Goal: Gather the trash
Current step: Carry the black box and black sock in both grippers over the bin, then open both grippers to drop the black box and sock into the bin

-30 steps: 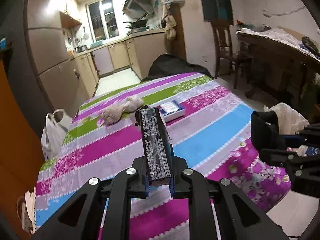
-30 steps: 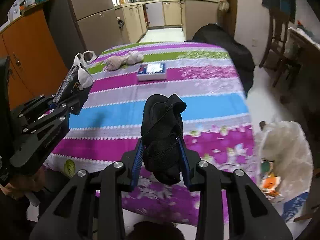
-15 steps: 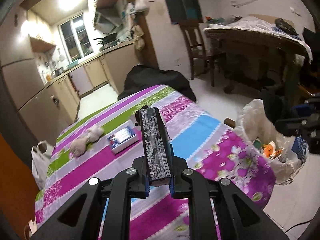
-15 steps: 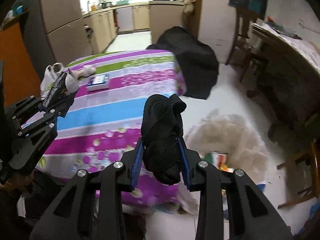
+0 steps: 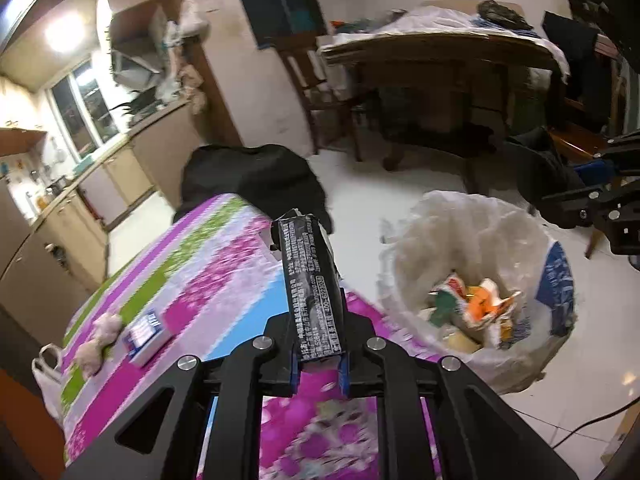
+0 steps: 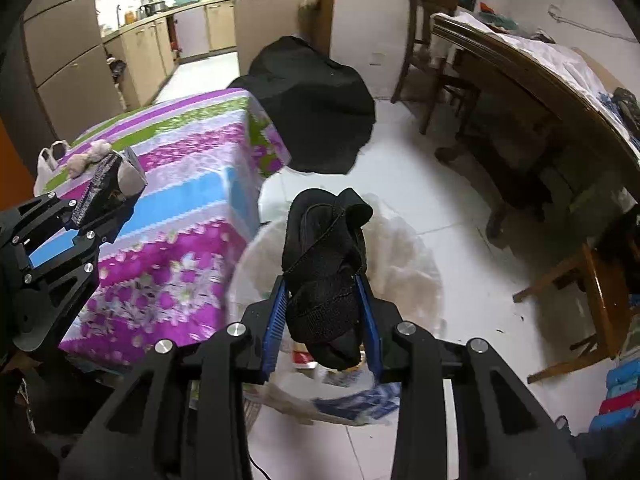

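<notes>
My left gripper (image 5: 319, 364) is shut on a long black wrapper with white print (image 5: 309, 284), held above the table's corner; it also shows in the right wrist view (image 6: 98, 188). My right gripper (image 6: 323, 328) is shut on a wad of black fabric (image 6: 324, 272), held right over the trash bin lined with a white plastic bag (image 6: 404, 256). In the left wrist view the bin (image 5: 472, 232) stands on the floor right of the table, with colourful wrappers inside. The right gripper (image 5: 596, 200) shows at the right edge there.
The table has a striped floral cloth (image 5: 188, 292) with a small blue-white box (image 5: 146, 334) and a crumpled pinkish wad (image 5: 98, 338). A black-covered object (image 6: 312, 104) stands behind the table. A wooden table (image 6: 532, 88) and chairs (image 6: 588, 300) stand on the right.
Both grippers swung right from the table toward the bin. The right gripper now hangs over the bin's opening; the bin is nearer in the left view. Both stay shut on their items.
</notes>
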Demonstrator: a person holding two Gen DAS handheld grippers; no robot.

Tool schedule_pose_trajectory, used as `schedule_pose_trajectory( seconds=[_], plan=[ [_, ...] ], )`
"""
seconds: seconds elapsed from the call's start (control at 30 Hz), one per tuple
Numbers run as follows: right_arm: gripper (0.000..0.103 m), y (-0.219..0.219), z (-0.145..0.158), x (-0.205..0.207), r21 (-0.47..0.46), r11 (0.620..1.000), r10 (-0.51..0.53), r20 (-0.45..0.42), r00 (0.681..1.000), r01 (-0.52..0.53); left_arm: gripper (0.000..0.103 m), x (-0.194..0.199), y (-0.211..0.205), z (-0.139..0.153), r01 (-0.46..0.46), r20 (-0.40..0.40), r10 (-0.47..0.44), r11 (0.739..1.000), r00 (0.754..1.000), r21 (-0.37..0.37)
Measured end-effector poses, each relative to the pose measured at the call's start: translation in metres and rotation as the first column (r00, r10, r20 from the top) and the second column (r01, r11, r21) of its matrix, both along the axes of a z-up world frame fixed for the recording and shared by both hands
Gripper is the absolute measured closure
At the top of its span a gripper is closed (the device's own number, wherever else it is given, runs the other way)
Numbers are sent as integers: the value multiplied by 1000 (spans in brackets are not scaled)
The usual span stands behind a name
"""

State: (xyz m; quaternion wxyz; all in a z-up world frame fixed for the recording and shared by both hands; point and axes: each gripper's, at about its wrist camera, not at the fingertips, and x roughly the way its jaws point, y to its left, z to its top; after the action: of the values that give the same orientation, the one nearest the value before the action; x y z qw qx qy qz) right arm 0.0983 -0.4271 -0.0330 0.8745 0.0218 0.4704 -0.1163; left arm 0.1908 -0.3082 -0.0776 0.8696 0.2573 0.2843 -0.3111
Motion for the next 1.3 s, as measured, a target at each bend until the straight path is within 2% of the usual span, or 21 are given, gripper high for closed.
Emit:
schedule_pose_trajectory(
  seconds=[0.2, 0.33, 0.43, 0.63, 0.83, 0.9, 1.03, 1.3],
  plan=[
    [71, -21, -1, -7, -1, 1000, -30, -21, 999, 30, 88, 3, -34, -4, 93, -53, -93, 996, 994, -7],
    [71, -34, 1, -7, 8, 999, -39, -43, 998, 39, 88, 14, -56, 4, 179, -133, -181, 983, 974, -26],
    [71, -41, 6, -5, 32, 998, -44, -61, 997, 46, 88, 18, -66, 11, 227, -161, -228, 974, 960, -21],
    [71, -59, 12, -1, 72, 995, -58, -112, 992, 66, 88, 25, -97, 19, 335, -240, -329, 942, 913, -16],
    [71, -71, 15, 3, 83, 994, -62, -149, 987, 75, 88, 24, -120, 16, 453, -319, -431, 891, 844, -4],
    [71, -74, 15, 4, 82, 994, -64, -159, 985, 78, 88, 22, -123, 13, 473, -334, -444, 881, 831, 4],
    [71, -73, 9, 8, 77, 994, -58, -174, 983, 72, 88, 17, -129, 2, 494, -339, -454, 869, 824, 38],
    [71, -71, -1, 12, 83, 995, -33, -197, 980, 50, 88, 11, -136, -13, 501, -355, -452, 864, 818, 54]
  ],
)
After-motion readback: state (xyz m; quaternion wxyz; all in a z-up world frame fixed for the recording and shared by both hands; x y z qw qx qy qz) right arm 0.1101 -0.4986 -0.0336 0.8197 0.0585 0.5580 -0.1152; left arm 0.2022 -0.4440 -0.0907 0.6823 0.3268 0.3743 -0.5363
